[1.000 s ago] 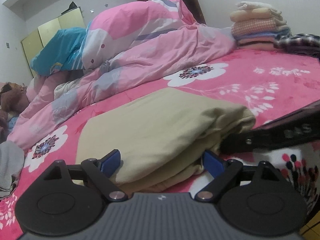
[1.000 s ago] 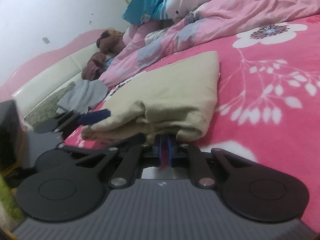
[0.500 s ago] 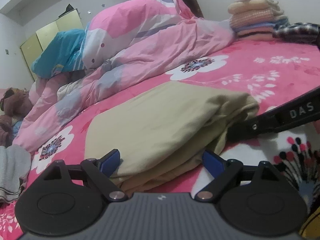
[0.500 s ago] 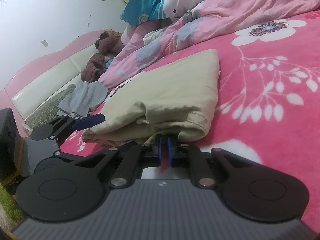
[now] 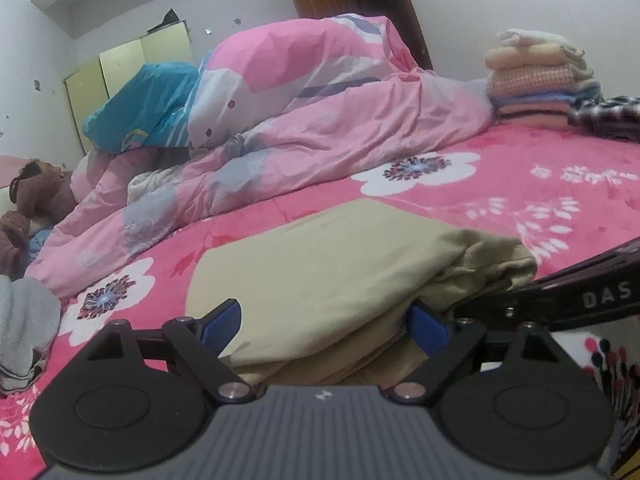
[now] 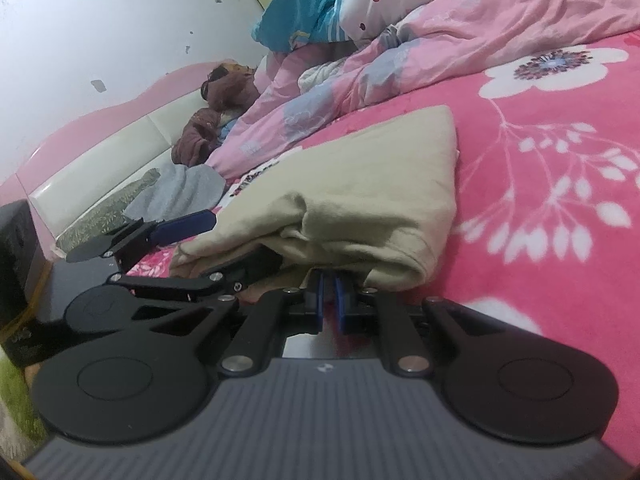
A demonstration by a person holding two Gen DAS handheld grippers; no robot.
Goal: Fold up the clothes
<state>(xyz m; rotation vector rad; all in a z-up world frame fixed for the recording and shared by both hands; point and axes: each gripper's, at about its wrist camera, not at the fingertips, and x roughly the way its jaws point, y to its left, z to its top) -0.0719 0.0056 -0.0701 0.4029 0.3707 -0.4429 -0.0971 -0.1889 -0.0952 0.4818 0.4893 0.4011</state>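
Observation:
A folded beige garment [image 5: 340,264] lies on the pink floral bedsheet [image 5: 520,184]. My left gripper [image 5: 324,324] is open and straddles the garment's near edge, one blue pad [image 5: 222,320] left of it, the other [image 5: 428,326] tucked into the layers. In the right wrist view the garment [image 6: 360,184] has its thick folded end toward me. My right gripper [image 6: 329,300] is shut, its tips hidden under that fold, so I cannot see whether cloth is pinched. The left gripper [image 6: 240,240] shows at the garment's left corner.
A heaped pink duvet [image 5: 320,120] fills the back of the bed. A stack of folded clothes [image 5: 536,80] and a plaid garment [image 5: 608,116] sit at the far right. A grey garment [image 5: 24,320] and a brown plush toy [image 5: 40,192] lie left, by the headboard [image 6: 100,160].
The left gripper has pushed a little further onto the garment, its lower finger now inside the fold. The right gripper stays shut under the fold edge. The garment has barely shifted.

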